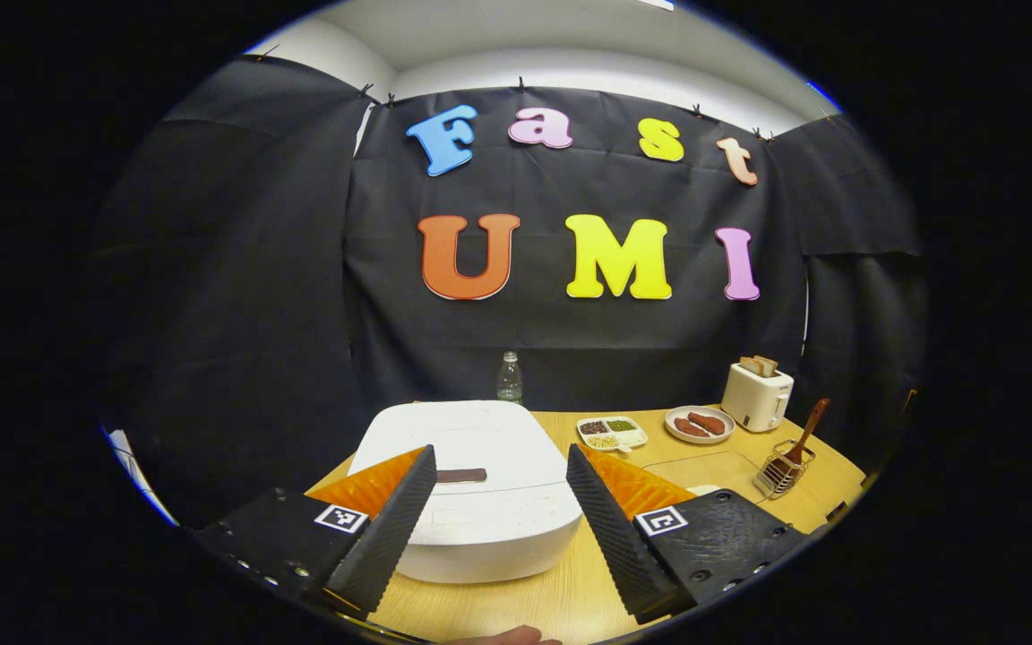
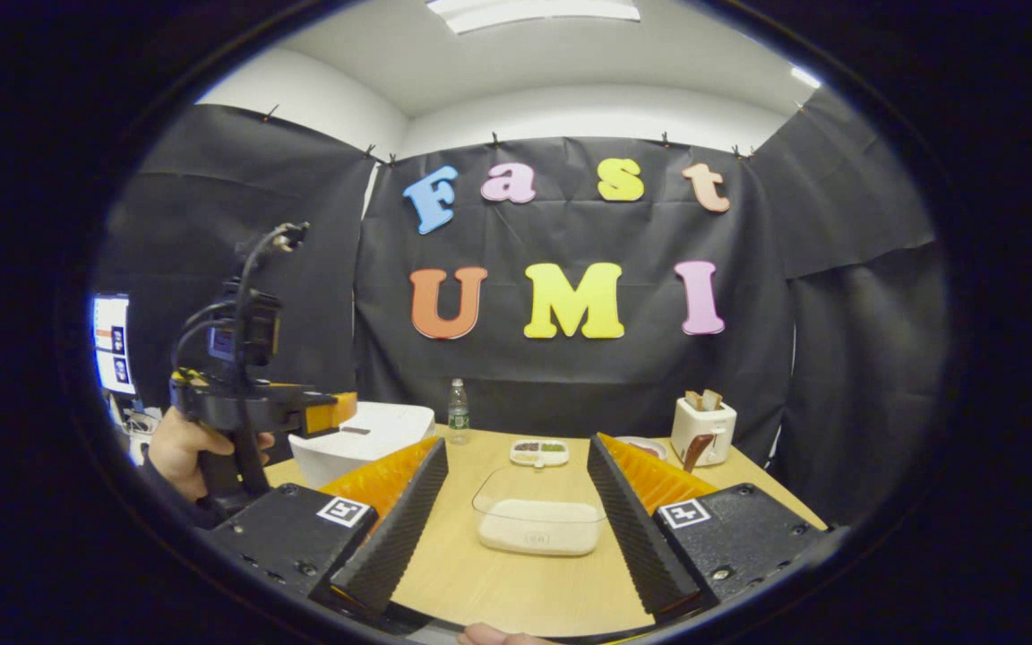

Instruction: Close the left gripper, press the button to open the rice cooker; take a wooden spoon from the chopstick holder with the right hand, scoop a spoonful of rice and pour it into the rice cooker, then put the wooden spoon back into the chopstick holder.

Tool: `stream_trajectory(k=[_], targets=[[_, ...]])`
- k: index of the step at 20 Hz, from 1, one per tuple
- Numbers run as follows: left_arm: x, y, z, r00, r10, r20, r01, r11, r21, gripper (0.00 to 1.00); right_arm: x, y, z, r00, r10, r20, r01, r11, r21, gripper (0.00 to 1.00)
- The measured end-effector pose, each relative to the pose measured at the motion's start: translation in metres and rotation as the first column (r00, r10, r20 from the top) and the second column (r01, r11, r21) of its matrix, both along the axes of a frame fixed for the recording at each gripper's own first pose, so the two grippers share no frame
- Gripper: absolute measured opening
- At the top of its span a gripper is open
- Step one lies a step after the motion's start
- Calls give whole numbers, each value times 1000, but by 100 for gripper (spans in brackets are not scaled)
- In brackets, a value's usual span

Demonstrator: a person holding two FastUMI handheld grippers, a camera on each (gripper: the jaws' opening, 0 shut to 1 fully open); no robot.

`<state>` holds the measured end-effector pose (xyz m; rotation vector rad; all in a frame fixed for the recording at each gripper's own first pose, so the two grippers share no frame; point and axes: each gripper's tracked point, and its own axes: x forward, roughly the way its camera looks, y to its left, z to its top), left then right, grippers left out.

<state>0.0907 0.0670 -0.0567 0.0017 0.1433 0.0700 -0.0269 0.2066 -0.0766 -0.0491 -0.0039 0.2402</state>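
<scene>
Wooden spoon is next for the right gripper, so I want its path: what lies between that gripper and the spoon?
In the right gripper view, the clear rice container sits between the right gripper and the wooden spoon by the toaster.

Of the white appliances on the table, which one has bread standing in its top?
The toaster, at the far right of the table, has bread slices rising from its slots. The rice cooker, low and wide before the left gripper, has a shut lid.
</scene>
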Motion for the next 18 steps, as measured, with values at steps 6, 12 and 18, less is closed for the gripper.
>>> stream_trajectory(k=[6, 12, 18], targets=[[-71, -34, 43, 996, -67, 64, 65, 998, 25, 93, 4, -21, 31, 996, -89, 15, 89, 996, 20, 100], [-122, -63, 57, 988, -111, 109, 103, 992, 76, 95, -10, -41, 55, 992, -118, 40, 117, 993, 36, 100], [-146, -69, 68, 978, -129, 163, 121, 991, 54, 95, -22, -53, 59, 989, -137, 59, 136, 990, 22, 100]])
